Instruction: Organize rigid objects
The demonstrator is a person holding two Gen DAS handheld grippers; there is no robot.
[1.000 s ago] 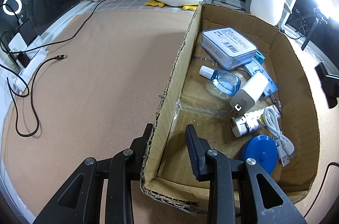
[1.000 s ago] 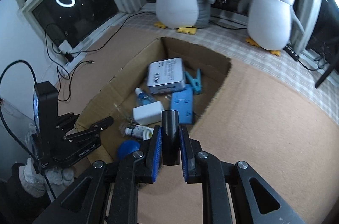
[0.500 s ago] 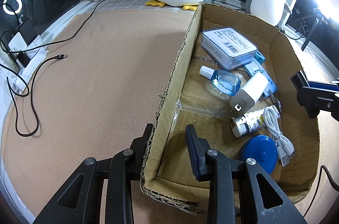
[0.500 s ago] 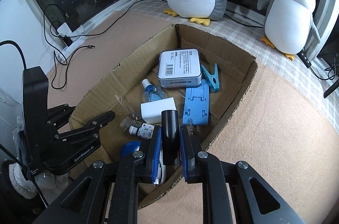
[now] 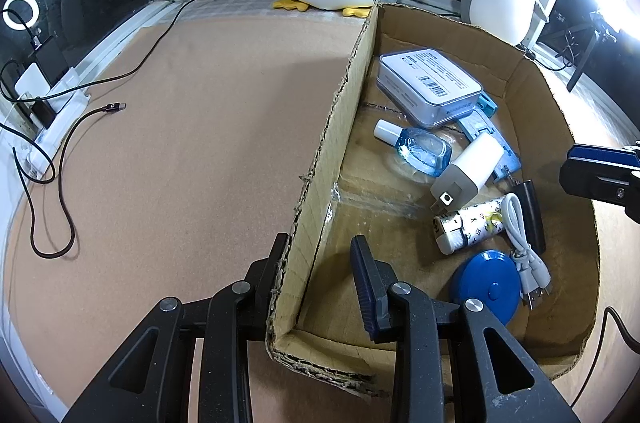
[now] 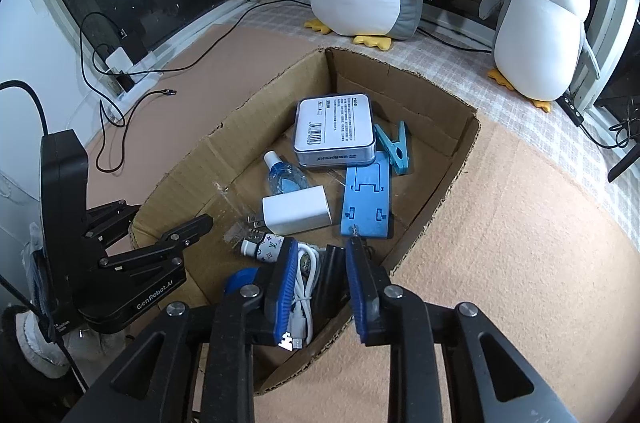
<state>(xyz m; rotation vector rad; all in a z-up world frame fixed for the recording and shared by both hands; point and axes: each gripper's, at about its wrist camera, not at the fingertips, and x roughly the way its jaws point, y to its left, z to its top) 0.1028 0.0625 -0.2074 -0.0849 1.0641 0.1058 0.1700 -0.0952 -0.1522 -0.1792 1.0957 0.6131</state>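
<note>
**Black Piece Released Into the Cardboard Box**

Only in the left wrist view is the black cylindrical object (image 5: 530,215) seen lying in the cardboard box (image 5: 340,127), beside the white USB cable (image 5: 520,243). The box wall is straddled by the open left hand-held gripper (image 5: 320,255). The right hand-held gripper (image 6: 322,275), clamped on the object half a second ago, is now spread wide above it.
</note>
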